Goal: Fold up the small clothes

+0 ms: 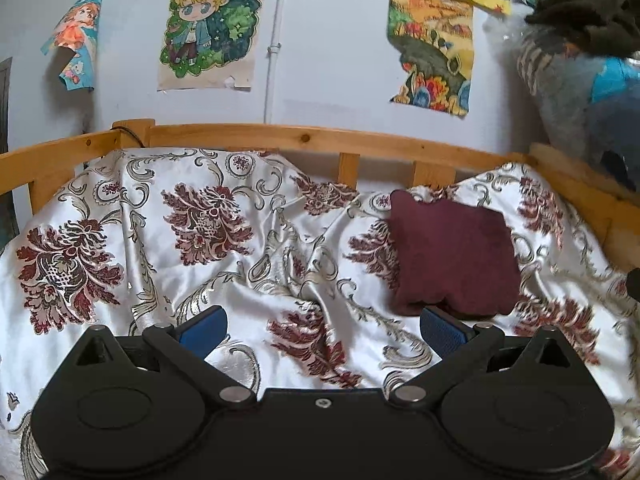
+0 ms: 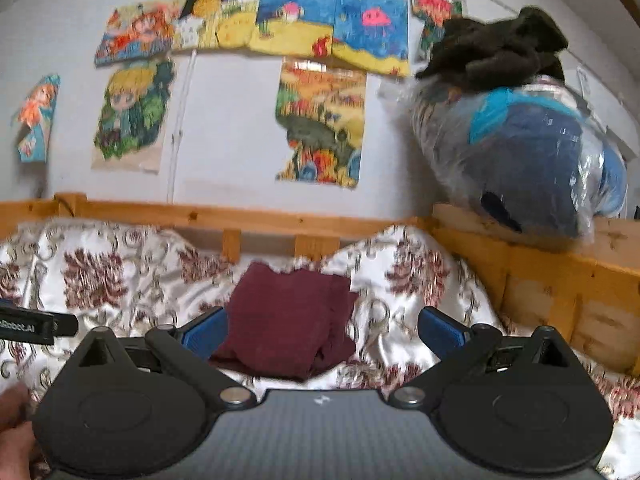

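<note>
A folded maroon cloth (image 1: pixel 450 254) lies on the white floral bedspread (image 1: pixel 200 240), right of centre in the left wrist view. My left gripper (image 1: pixel 324 330) is open and empty, its right blue pad just in front of the cloth's near edge. In the right wrist view the maroon cloth (image 2: pixel 286 320) lies straight ahead between the fingers of my right gripper (image 2: pixel 324 330), which is open and empty. A dark green garment (image 2: pixel 496 50) lies on top of a plastic-wrapped blue bundle (image 2: pixel 532 152) at the upper right.
A wooden bed rail (image 1: pixel 280 140) runs along the far side and the right side (image 2: pixel 540 280). Drawings are taped to the wall (image 2: pixel 320 120). The left gripper's body (image 2: pixel 28 326) shows at the left edge of the right wrist view.
</note>
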Available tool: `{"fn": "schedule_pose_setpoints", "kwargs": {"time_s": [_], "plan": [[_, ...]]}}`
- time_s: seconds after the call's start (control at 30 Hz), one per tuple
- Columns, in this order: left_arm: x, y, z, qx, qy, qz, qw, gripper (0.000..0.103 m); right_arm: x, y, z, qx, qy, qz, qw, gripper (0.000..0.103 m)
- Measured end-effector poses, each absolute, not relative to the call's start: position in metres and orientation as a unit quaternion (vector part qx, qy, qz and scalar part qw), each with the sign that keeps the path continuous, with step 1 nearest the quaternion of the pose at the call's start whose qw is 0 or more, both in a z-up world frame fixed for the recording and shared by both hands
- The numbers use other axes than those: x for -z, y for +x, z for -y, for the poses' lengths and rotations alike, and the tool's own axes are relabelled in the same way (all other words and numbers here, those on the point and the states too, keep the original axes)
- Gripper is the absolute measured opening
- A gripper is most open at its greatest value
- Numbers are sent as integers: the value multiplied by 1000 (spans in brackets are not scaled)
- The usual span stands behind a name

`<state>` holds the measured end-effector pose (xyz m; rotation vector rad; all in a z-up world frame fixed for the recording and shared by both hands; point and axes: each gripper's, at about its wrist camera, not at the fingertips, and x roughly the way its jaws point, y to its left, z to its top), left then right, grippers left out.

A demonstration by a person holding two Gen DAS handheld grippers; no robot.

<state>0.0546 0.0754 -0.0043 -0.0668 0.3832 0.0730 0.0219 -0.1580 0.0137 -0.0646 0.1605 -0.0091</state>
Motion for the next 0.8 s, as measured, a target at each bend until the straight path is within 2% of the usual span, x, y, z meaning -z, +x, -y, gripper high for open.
{"fn": "schedule_pose_setpoints", "kwargs": {"time_s": [0.13,0.8], "plan": [[6,58,-79,-43,-35,-191,980,102,-4,34,154,8,-25,-121,992,103],[8,58,-74,-34,-16,-192,981,102,-4,34,154,12,-26,-120,992,103]]}}
